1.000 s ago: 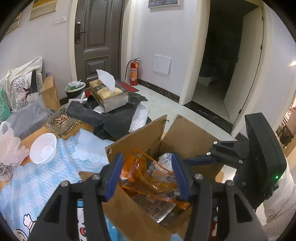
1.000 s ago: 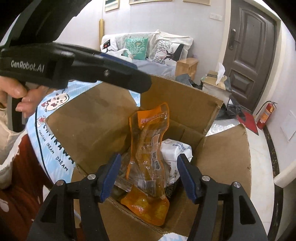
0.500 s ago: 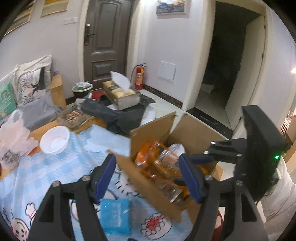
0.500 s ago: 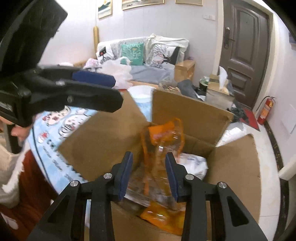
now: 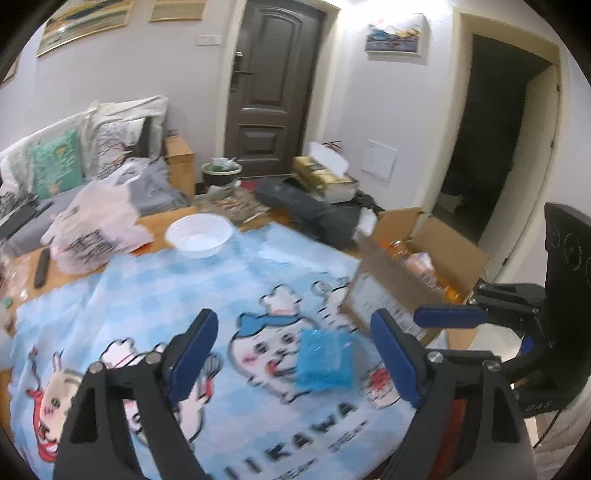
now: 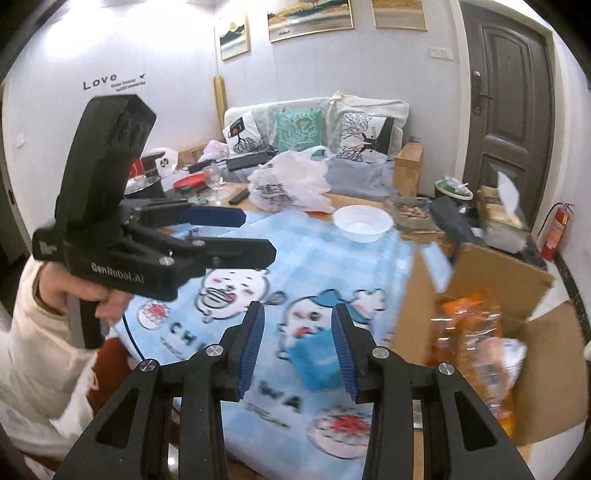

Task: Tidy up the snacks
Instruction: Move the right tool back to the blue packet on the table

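The blue snack pack [image 5: 325,363] just sits on the worktop [image 5: 221,295] past both empty grippers, left gripper [image 5: 295,354] fingers having just been spreading wide, right gripper [image 6: 298,350] fingers narrowly apart, and only the right view shows the hand [image 6: 85,291].

White bowl [image 5: 198,236] on cartoon tablecloth [image 5: 155,295], plastic bag [image 5: 96,229], dark door [image 5: 273,92]

a home living room: cushioned sofa [image 6: 314,129], framed pictures [image 6: 308,14], front door [image 5: 273,92], cartoon tablecloth [image 5: 184,295].

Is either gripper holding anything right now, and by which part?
Nothing is held. The left gripper and right gripper both stand open and empty above the blue packet on the tablecloth.
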Available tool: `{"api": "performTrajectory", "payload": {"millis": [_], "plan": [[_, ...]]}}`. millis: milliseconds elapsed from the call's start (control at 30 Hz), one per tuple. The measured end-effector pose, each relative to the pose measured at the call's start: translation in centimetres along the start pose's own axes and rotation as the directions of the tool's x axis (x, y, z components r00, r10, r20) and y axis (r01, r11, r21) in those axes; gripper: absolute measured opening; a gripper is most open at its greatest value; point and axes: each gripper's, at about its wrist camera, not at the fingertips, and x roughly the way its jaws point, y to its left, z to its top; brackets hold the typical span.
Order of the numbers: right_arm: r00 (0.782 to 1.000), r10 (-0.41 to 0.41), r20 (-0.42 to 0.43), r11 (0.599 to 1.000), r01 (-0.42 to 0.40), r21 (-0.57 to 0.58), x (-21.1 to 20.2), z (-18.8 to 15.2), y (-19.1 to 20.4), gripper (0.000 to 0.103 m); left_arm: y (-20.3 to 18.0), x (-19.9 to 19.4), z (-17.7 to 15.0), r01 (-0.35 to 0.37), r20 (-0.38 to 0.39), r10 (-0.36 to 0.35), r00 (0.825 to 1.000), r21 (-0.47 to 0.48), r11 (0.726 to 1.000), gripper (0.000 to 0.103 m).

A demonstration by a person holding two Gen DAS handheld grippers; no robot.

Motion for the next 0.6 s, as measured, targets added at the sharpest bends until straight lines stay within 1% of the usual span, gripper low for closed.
{"api": "performTrajectory", "payload": {"millis": [133, 200, 233, 267, 300, 367, 400, 467, 533, 600], "plan": [[0.998, -0.001, -0.056, 0.998, 0.005, 0.058, 3.3, -0.6, 2.5, 0.035, 3.0, -1.2, -2.7, -0.010, -0.004, 0.010, 1.000, -0.032, 0.999, 0.085], [0.996, -0.021, -0.082, 0.992, 0.031, 0.123, 5.3, -1.4, 3.0, 0.044, 4.1, -1.2, -3.9, -0.011, -0.005, 0.010, 1.000, -0.047, 0.999, 0.085], [0.995, -0.038, -0.087, 0.986, 0.052, 0.161, 6.0, -1.9, 2.9, 0.052, 4.6, -1.1, -4.4, -0.012, -0.006, 0.012, 1.000, -0.050, 0.999, 0.085], [0.994, -0.057, -0.090, 0.976, 0.075, 0.205, 6.7, -2.5, 2.8, 0.057, 5.0, -1.0, -4.9, -0.012, -0.009, 0.012, 1.000, -0.054, 0.998, 0.085], [0.991, -0.093, -0.100, 0.959, 0.116, 0.257, 7.7, -3.3, 2.5, 0.059, 5.2, -0.9, -5.3, -0.011, -0.012, 0.010, 1.000, -0.057, 0.998, 0.085], [0.981, -0.149, -0.120, 0.934, 0.180, 0.309, 8.8, -4.3, 1.8, 0.063, 5.8, -0.3, -6.1, -0.001, -0.022, 0.000, 1.000, -0.069, 0.998, 0.085], [0.973, -0.186, -0.138, 0.912, 0.223, 0.345, 9.6, -5.0, 1.3, 0.065, 6.0, 0.1, -6.3, 0.003, -0.027, -0.005, 1.000, -0.076, 0.997, 0.085], [0.963, -0.217, -0.163, 0.883, 0.264, 0.387, 10.7, -5.8, 0.0, 0.073, 6.4, 1.0, -6.7, 0.002, -0.041, -0.006, 0.999, -0.084, 0.996, 0.085], [0.948, -0.245, -0.201, 0.856, 0.309, 0.414, 12.1, -6.4, -1.1, 0.073, 6.9, 1.7, -7.0, 0.001, -0.054, -0.006, 0.999, -0.091, 0.996, 0.085], [0.943, -0.253, -0.217, 0.846, 0.324, 0.423, 12.9, -6.7, -1.8, 0.073, 7.2, 2.4, -7.1, 0.010, -0.061, -0.016, 0.998, -0.100, 0.995, 0.085]]}}
